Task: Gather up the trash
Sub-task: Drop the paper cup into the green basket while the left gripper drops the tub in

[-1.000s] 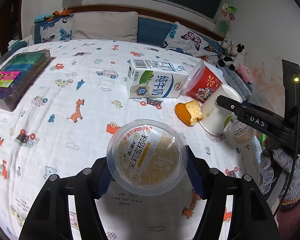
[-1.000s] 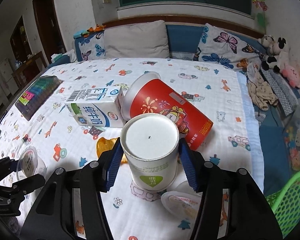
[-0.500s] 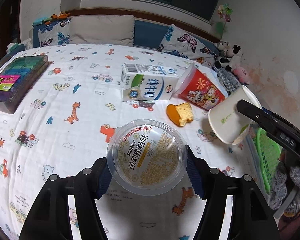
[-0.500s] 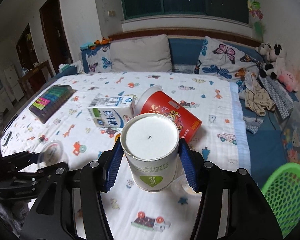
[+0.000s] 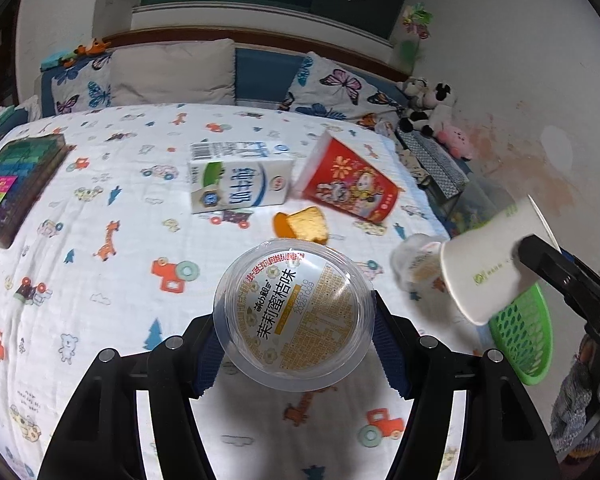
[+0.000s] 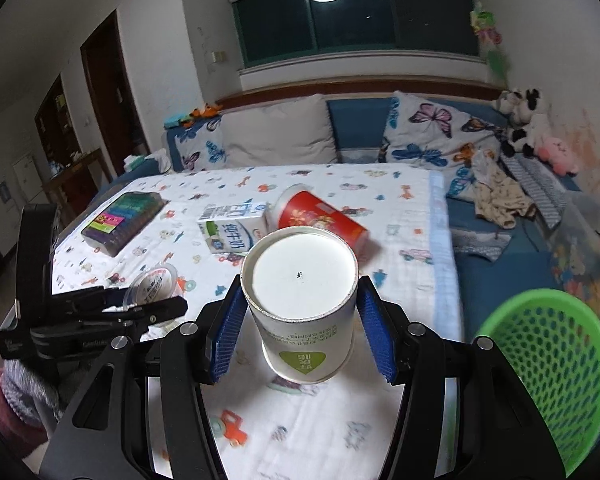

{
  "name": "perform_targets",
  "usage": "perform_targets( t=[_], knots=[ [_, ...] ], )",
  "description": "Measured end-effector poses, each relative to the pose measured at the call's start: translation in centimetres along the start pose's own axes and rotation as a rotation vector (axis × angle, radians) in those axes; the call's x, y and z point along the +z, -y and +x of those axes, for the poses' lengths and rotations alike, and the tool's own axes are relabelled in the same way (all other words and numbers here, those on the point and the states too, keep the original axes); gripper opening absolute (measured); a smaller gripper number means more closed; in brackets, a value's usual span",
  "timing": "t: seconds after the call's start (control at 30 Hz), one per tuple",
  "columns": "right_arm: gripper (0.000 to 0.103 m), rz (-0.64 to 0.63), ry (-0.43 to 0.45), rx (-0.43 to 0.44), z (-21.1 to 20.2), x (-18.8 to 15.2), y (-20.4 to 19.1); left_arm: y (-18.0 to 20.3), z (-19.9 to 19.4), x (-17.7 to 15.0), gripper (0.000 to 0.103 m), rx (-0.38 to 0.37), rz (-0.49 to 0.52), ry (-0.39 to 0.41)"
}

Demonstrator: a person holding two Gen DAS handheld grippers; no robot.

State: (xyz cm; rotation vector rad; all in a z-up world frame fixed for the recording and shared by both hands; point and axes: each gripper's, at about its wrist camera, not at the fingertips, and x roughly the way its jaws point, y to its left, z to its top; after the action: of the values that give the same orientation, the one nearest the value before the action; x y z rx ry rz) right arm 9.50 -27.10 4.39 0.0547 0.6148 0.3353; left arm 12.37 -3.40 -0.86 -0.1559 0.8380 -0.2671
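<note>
My left gripper (image 5: 294, 320) is shut on a clear plastic dessert cup (image 5: 292, 312) with a yellow label, held above the bed. My right gripper (image 6: 300, 320) is shut on a white paper cup (image 6: 302, 300), bottom toward the camera; it also shows at the right of the left wrist view (image 5: 484, 268). A green mesh basket (image 6: 556, 368) stands off the bed's right side, lower right of the paper cup. On the bed lie a milk carton (image 5: 236, 182), a red paper tub (image 5: 352, 188), a piece of cake (image 5: 300, 224) and a small clear cup (image 5: 414, 260).
A box of coloured blocks (image 5: 8, 176) lies at the bed's left edge. Pillows (image 5: 172, 72) line the headboard. Plush toys (image 5: 428, 108) and clothes (image 6: 500, 196) lie at the far right. The bed's right edge (image 6: 444, 240) runs beside the basket.
Both grippers have risen and pulled back from the bed with their cups. The right gripper moved right, and the green basket has come further into its view.
</note>
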Motion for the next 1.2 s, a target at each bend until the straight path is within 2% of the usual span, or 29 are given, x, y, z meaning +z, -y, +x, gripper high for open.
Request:
perform_targets(
  t=[0.23,0.47,0.67,0.87,1.0,1.1,1.2],
  knots=[
    [0.056,0.042,-0.006,-0.117,-3.2,-2.5,4.0,3.9,0.7,0.0,0.063,-0.058,0.066,-0.016],
    [0.056,0.123,-0.029,-0.285,-6.3,-5.5,10.2,8.8,2.2,-0.1,0.063,-0.116,0.142,-0.046],
    [0.056,0.196,-0.056,-0.378,-7.3,-7.9,14.8,12.6,3.3,-0.2,0.063,-0.159,0.19,-0.067],
    [0.057,0.272,-0.075,-0.386,-7.1,-9.8,17.9,15.9,4.5,-0.3,0.063,-0.184,0.239,-0.081],
    [0.057,0.292,-0.076,-0.378,-7.1,-10.4,18.9,17.6,5.4,-0.2,0.063,-0.199,0.254,-0.095],
    [0.063,0.302,-0.072,-0.366,-7.2,-10.5,19.2,19.3,6.2,-0.1,0.063,-0.207,0.279,-0.106],
    [0.063,0.303,-0.063,-0.367,-7.6,-10.5,19.2,20.5,6.8,-0.3,0.063,-0.214,0.298,-0.116]
  ],
)
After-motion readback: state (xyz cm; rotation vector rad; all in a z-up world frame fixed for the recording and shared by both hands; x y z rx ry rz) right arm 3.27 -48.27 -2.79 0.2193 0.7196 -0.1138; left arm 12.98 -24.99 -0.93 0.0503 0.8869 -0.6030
